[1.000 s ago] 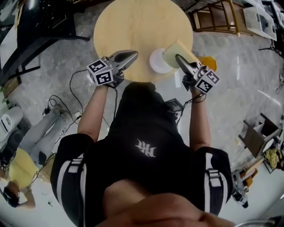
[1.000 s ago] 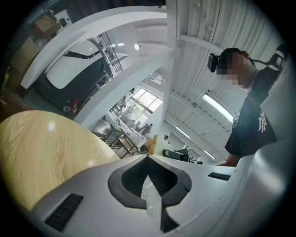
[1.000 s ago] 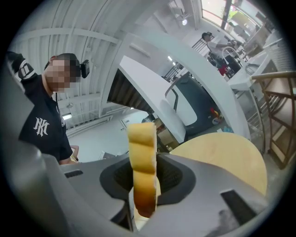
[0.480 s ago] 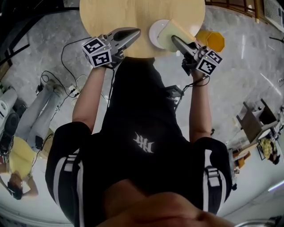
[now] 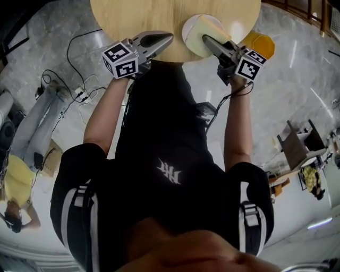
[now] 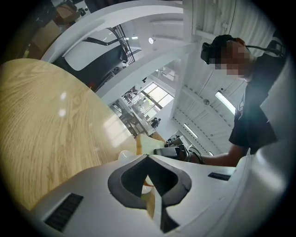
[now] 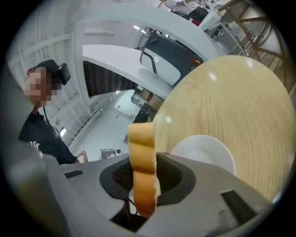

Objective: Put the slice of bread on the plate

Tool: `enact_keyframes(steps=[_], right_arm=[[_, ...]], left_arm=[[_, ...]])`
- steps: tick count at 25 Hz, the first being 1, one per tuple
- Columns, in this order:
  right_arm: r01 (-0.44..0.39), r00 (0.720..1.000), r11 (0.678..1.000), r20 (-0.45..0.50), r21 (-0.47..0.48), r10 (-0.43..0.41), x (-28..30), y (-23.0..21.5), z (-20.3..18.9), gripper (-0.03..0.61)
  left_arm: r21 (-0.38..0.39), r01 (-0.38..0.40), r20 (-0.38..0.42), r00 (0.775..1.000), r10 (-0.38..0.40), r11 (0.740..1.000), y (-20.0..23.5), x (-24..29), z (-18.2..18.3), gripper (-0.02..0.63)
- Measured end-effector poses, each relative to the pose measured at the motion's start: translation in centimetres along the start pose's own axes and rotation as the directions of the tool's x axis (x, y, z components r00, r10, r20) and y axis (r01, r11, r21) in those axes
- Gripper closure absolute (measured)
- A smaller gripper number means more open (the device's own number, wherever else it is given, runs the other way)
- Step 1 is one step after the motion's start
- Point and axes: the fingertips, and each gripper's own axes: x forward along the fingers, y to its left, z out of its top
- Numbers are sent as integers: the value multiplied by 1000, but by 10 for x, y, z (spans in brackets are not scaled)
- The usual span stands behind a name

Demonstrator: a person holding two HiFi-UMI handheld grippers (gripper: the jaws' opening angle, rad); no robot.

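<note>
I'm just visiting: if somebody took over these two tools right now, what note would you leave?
Left hand-held gripper: shut, empty, over the near edge of the table.
Right hand-held gripper: shut on the bread slice, held on edge over the white plate.
Done: bread picked up, brought to the plate.
Left: lay it on the plate, open the jaws, withdraw.
</note>
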Motion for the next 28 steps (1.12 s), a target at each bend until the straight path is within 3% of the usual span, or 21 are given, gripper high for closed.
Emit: enact_keyframes(steps=[14,28], right_arm=[[33,996,998,-87,46,-28,7,-23,-10,483],[156,974,985,-156,-72,-166,5,-40,-11,448]], left_arm=[[-29,-31,19,999,31,999,5,4,-14,601],[-38,-27,22,999,28,999,-2,5,-16,601]])
